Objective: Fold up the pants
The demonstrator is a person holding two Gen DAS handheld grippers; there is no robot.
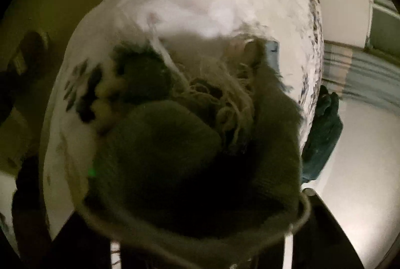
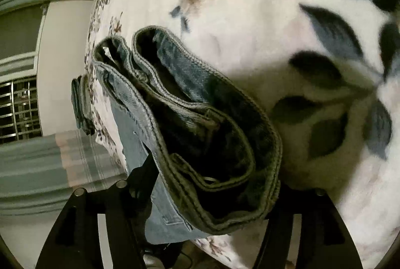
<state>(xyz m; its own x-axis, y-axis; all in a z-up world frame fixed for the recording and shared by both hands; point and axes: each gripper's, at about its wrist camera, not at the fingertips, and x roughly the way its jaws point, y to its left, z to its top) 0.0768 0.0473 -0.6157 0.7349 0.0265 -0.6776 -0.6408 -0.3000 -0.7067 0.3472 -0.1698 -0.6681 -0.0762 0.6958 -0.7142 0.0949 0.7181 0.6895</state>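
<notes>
Light-blue denim pants lie over a white bedspread with a blue flower print. In the right wrist view my right gripper is shut on the waistband, which gapes open just ahead of the fingers. In the left wrist view the pants' frayed leg ends and shadowed fabric bunch right against the lens. My left gripper is shut on this fabric; its fingers are mostly hidden under it.
The bed's edge drops to a pale floor on the right. A dark teal garment hangs at that edge. A striped curtain and a window grille lie beyond the bed.
</notes>
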